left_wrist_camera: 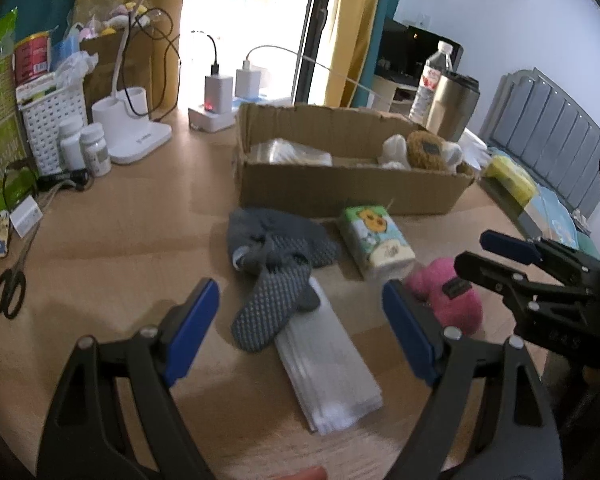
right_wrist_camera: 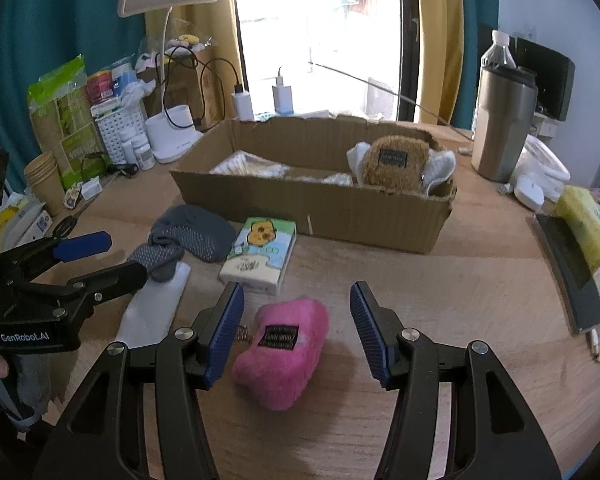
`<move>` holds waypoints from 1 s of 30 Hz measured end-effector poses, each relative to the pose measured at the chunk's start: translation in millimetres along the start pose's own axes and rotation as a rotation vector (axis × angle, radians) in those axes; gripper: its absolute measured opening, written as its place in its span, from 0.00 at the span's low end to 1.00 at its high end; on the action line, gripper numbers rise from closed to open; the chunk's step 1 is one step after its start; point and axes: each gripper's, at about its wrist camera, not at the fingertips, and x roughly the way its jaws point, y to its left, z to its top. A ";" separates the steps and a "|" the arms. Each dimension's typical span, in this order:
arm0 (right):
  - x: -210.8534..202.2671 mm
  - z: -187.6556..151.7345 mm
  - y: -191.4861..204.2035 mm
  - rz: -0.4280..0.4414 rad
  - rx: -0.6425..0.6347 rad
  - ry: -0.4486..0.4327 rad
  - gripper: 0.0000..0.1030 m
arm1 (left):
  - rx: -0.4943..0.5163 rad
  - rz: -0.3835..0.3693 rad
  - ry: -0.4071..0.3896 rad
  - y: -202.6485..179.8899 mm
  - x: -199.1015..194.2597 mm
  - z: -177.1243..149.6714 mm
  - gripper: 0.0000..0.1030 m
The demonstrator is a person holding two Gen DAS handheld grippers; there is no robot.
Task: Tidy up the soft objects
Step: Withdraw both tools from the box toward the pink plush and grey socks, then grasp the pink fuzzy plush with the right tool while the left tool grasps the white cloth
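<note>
On the wooden table lie grey grip socks point(left_wrist_camera: 274, 270) point(right_wrist_camera: 188, 236), a white folded cloth point(left_wrist_camera: 328, 368) point(right_wrist_camera: 152, 308), a tissue pack point(left_wrist_camera: 374, 242) point(right_wrist_camera: 260, 256) and a pink plush point(right_wrist_camera: 284, 350) point(left_wrist_camera: 450, 294). My left gripper point(left_wrist_camera: 300, 332) is open above the sock toe and the white cloth, touching neither. My right gripper point(right_wrist_camera: 296, 328) is open, its pads either side of the pink plush without pressing it. Behind stands a cardboard box point(left_wrist_camera: 340, 192) point(right_wrist_camera: 340, 216) holding a brown plush point(right_wrist_camera: 396, 162) point(left_wrist_camera: 426, 152) and white fabric.
Scissors point(left_wrist_camera: 10, 288), pill bottles point(left_wrist_camera: 84, 146), a lamp base point(left_wrist_camera: 134, 136) and chargers point(left_wrist_camera: 220, 94) crowd the left and back. A steel tumbler point(right_wrist_camera: 502, 124), a water bottle point(right_wrist_camera: 498, 52), a yellow sponge point(right_wrist_camera: 588, 220) and a dark phone point(right_wrist_camera: 568, 272) sit at the right.
</note>
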 end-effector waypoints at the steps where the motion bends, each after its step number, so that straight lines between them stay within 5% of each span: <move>1: 0.8 -1.9 0.0 0.002 0.001 0.003 0.57 | 0.000 0.000 0.007 -0.6 1.3 -3.1 0.83; 25: 14.9 -24.2 -1.4 0.020 0.020 0.061 0.57 | 0.067 -0.043 0.125 -27.3 17.8 -42.0 0.81; 30: 17.0 -26.7 -0.4 0.028 0.015 0.077 0.57 | 0.087 -0.060 0.122 -31.2 16.6 -41.4 0.57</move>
